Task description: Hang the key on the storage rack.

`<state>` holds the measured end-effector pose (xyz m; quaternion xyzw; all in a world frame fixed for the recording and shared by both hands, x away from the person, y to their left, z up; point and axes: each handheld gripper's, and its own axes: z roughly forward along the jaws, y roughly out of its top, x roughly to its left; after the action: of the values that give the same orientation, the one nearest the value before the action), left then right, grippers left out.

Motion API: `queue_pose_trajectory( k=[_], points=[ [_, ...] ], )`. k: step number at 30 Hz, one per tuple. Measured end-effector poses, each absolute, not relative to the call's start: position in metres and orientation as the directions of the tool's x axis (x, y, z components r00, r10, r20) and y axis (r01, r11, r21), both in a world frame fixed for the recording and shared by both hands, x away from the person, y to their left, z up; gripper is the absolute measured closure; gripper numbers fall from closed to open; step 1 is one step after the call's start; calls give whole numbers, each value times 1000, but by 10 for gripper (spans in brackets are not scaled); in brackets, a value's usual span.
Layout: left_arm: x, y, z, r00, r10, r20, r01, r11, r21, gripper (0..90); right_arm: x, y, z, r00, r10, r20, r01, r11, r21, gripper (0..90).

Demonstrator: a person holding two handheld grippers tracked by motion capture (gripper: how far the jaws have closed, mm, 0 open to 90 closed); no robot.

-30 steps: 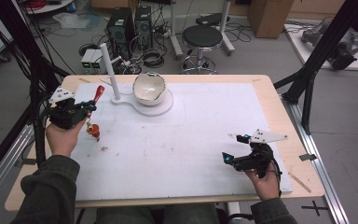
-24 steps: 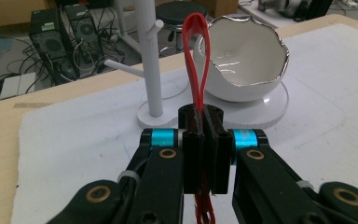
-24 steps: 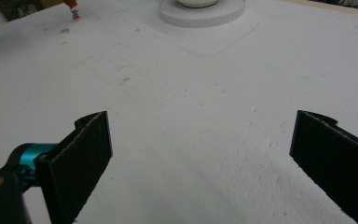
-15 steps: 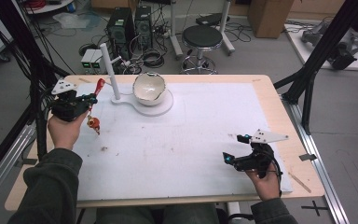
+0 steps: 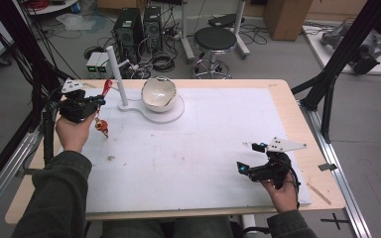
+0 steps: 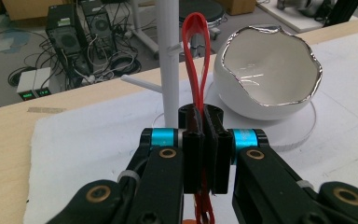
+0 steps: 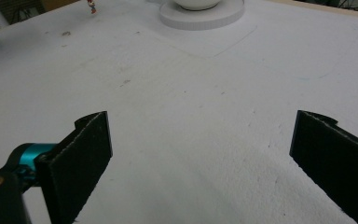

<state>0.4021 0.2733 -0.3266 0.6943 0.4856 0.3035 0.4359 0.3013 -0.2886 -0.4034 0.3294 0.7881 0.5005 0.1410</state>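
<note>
Two grippers are in use. The left gripper, at the upper left of the high view, is clamped on one red strap whose loop rises beside one white peg stand; one small orange charm hangs below. One white bowl sits just right of the stand. The right gripper, at lower right, holds its jaws wide over the white mat.
</note>
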Motion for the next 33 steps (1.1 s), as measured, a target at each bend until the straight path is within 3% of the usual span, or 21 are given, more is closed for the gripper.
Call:
queue_pose_trajectory(
  k=[33],
  points=[
    [426, 261, -335, 306, 952, 13, 443, -154, 883, 864, 302, -289, -405, -744, 659, 111, 379, 279, 882, 45]
  ],
)
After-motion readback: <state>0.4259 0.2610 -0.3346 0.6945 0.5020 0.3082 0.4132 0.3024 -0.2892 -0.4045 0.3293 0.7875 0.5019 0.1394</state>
